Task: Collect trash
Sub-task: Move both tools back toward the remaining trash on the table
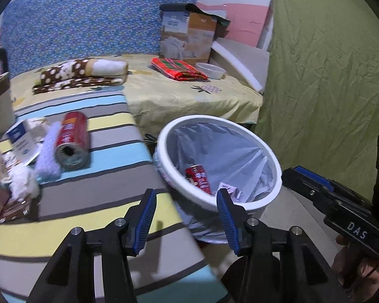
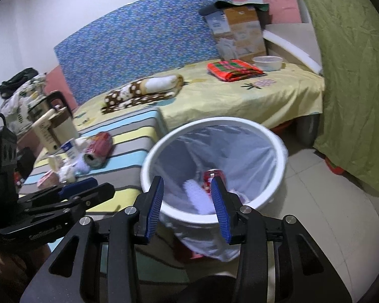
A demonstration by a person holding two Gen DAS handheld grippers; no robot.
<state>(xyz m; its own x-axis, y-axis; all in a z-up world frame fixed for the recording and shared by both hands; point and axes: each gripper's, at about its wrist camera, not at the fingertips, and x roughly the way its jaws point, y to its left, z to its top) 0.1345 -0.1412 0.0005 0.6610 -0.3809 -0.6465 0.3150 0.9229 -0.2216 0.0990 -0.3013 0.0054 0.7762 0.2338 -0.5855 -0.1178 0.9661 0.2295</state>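
A white bin [image 1: 161,149] [image 2: 283,156] with a pale liner stands on the floor beside the striped table [image 1: 108,197]. In it lie a red can [image 1: 198,178] [image 2: 212,174], a small white packet [image 1: 230,189] and a white fluffy piece [image 2: 199,194]. My left gripper [image 1: 186,197] [image 2: 88,189] is open and holds nothing; it hangs over the table edge by the bin's near rim. My right gripper [image 2: 187,184] [image 1: 293,171] hovers over the bin's near rim, also open with nothing in it. On the table lie a red can [image 1: 73,139] [image 2: 99,149], a fluffy lavender wad [image 1: 48,151], a blue-white carton [image 1: 19,136] and wrappers [image 1: 2,197].
Behind the table a bed [image 1: 189,101] carries a folded dotted blanket [image 1: 80,73], a red cloth [image 1: 179,68], a white bowl [image 1: 211,70] and a cardboard box [image 1: 187,35]. A green curtain [image 1: 328,75] hangs at the right. A cream jug [image 2: 53,123] stands at the table's left.
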